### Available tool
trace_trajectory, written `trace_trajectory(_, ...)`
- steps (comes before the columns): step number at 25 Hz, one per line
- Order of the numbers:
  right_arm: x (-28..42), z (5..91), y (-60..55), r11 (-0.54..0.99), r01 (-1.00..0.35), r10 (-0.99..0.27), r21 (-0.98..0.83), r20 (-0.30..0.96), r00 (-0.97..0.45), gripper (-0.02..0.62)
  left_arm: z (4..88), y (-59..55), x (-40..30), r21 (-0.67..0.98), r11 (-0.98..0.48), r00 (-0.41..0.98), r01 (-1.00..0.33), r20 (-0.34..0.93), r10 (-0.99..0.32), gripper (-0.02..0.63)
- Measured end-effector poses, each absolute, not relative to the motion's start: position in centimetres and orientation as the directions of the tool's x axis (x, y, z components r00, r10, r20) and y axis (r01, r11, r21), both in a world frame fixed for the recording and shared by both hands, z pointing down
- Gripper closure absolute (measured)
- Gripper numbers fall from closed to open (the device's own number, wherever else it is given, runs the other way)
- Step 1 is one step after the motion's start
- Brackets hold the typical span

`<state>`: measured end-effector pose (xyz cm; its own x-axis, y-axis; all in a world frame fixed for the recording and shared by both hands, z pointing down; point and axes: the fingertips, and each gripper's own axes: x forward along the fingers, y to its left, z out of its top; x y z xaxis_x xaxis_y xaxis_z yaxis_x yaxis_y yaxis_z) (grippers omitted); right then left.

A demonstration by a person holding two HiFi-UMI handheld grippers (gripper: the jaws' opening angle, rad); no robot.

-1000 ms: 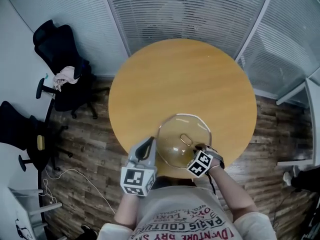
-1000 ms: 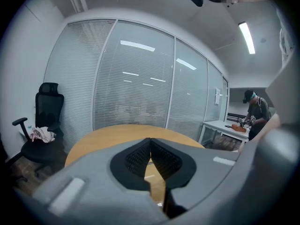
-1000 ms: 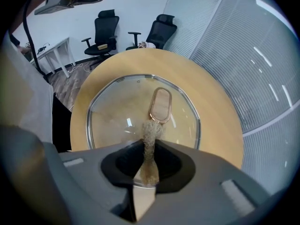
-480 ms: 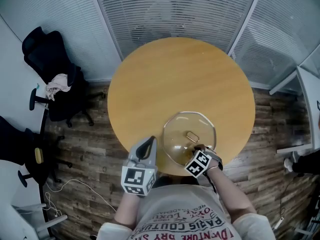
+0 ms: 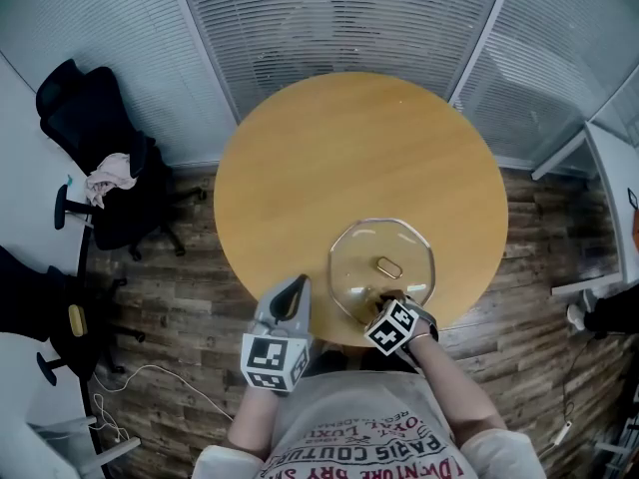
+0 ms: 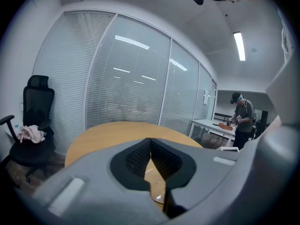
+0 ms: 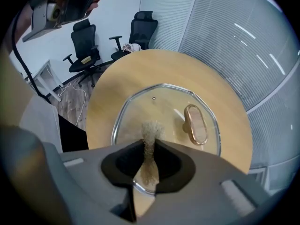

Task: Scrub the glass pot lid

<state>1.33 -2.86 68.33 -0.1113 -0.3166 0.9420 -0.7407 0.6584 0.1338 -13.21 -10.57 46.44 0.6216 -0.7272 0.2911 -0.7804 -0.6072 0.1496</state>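
Note:
The glass pot lid [image 5: 382, 267] lies flat on the round wooden table [image 5: 339, 158], near its front edge, with its gold handle [image 5: 389, 266] on top. My right gripper [image 5: 383, 299] is over the lid's near rim, shut on a tan fibrous scrubber [image 7: 150, 139] that rests on the glass. In the right gripper view the lid [image 7: 159, 111] and its handle [image 7: 195, 124] lie just beyond the jaws. My left gripper [image 5: 297, 285] hovers at the table's front edge, left of the lid, shut with nothing in it [image 6: 150, 144]. A bit of the lid's rim [image 6: 158, 198] shows beneath it.
Two black office chairs [image 5: 95, 138] stand on the wood floor at the left, one with a pink cloth [image 5: 106, 178] on it. Blinded glass walls [image 5: 339, 18] close off the back. A person [image 6: 241, 118] stands at a desk in the adjoining room.
The lid sits slightly further right and further in on the table, with the right gripper and scrubber still at its near rim. The left gripper has stayed put.

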Motion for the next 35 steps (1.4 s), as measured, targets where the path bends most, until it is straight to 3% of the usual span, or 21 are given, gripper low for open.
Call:
trace_trajectory(6, 1.6, 66.9, -2.2, 0.694, -0.719, -0.319, 0.040, 0.913, -0.256, 0.532, 46.0, -11.1, -12.1, 0.143, -0.589, 0.603, -0.795, 0.285, -0.745, 0.598)
trace_trajectory(19, 15.0, 65.3, -9.8, 0.746, -0.636, -0.408, 0.197, 0.890, -0.203, 0.531, 45.7, -13.2, -6.6, 0.152, -0.489, 0.512, -0.859, 0.282, -0.811, 0.598)
trace_trajectory(23, 15.0, 65.5, -14.0, 0.818, -0.515, -0.426, 0.256, 0.870, -0.246, 0.531, 46.5, -13.7, -5.6, 0.147, -0.442, 0.465, -0.885, 0.307, -0.830, 0.598)
trace_trajectory(30, 12.9, 68.2, -17.9, 0.921, -0.177, -0.387, 0.347, 0.861, -0.331, 0.531, 47.6, -13.8, -5.1, 0.108, -0.369, 0.383, -0.923, 0.354, -0.854, 0.598)
trace_trajectory(35, 12.2, 69.1, -19.2, 0.937, -0.064, -0.339, 0.342, 0.856, -0.391, 0.531, 48.3, -13.5, -4.0, 0.096, -0.357, 0.367, -0.929, 0.369, -0.854, 0.598)
